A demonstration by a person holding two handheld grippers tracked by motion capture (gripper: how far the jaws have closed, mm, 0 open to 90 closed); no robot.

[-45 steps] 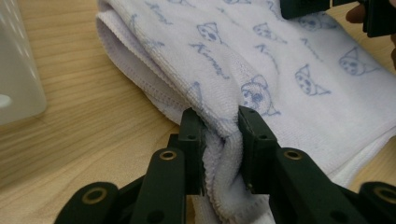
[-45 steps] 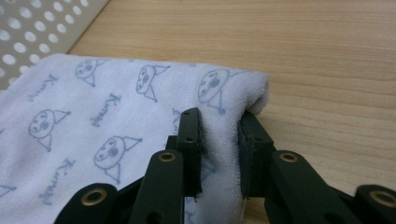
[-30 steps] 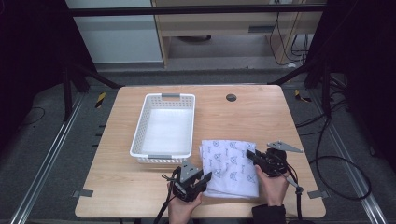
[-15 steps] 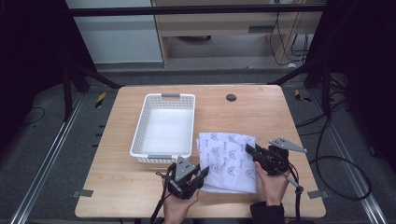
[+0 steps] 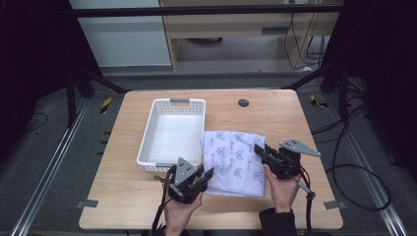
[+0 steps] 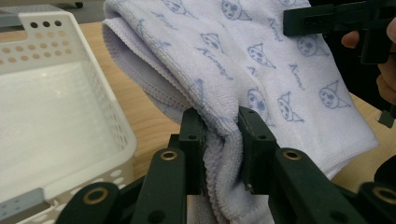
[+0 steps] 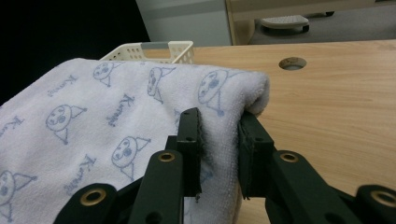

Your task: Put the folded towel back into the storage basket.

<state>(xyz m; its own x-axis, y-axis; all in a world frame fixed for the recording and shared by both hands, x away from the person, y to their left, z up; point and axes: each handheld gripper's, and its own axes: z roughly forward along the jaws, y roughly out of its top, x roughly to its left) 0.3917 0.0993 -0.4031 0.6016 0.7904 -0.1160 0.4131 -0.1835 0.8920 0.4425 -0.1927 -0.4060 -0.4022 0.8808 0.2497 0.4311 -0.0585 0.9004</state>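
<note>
I have a folded white towel (image 5: 235, 156) printed with small blue cartoon faces, lying on the wooden surface (image 5: 275, 110) just right of the white perforated basket (image 5: 173, 132), its left edge close against the basket's right wall. My left gripper (image 5: 205, 177) sits at the towel's near left corner; in the left gripper view its jaws are closed down on a bunched fold of the terry cloth, which fills the narrow gap between them, and the layered hem shows beside the basket. My right gripper (image 5: 259, 150) is at the towel's right edge, with the grey three-cornered plate on top of it. In the right gripper view its jaws pinch the rounded fold of the cloth, nearly together. The towel looks slightly raised from the surface at that edge, though I can't be sure from this angle. A round grommet hole (image 5: 243, 103) sits in the surface beyond the towel, well apart from it.
</note>
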